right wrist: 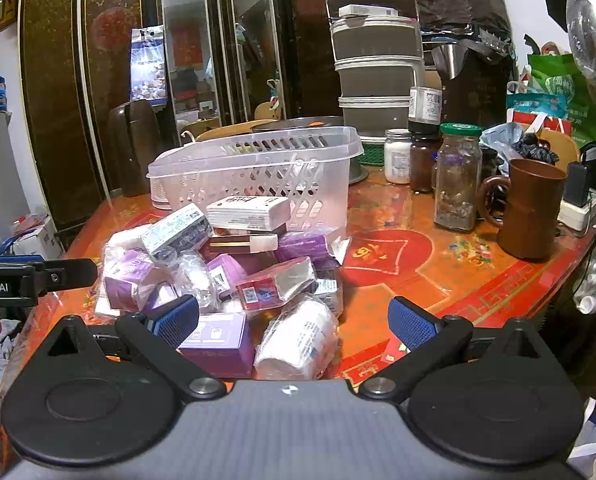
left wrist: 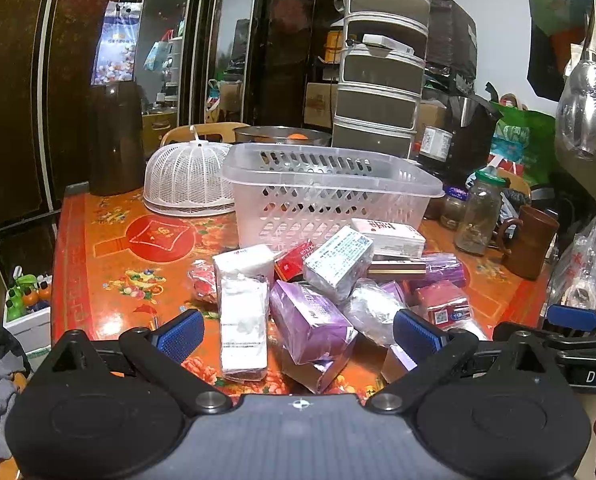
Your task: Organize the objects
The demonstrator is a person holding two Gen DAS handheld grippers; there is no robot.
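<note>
Both claws, left (left wrist: 296,330) & right (right wrist: 294,320), gape wide w/ nothing held, poised over heaped wrapped packets (left wrist: 318,284) awaiting clear slotted plastic basket (left wrist: 330,192).

Bare table (right wrist: 438,276) right of the packet pile (right wrist: 226,272); basket (right wrist: 258,172) directly behind.

A brown mug (right wrist: 532,208) stands beside a glass jar (right wrist: 457,178).

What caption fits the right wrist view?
Open right gripper hovers over a pile of packets before an empty basket on the red table.
</note>
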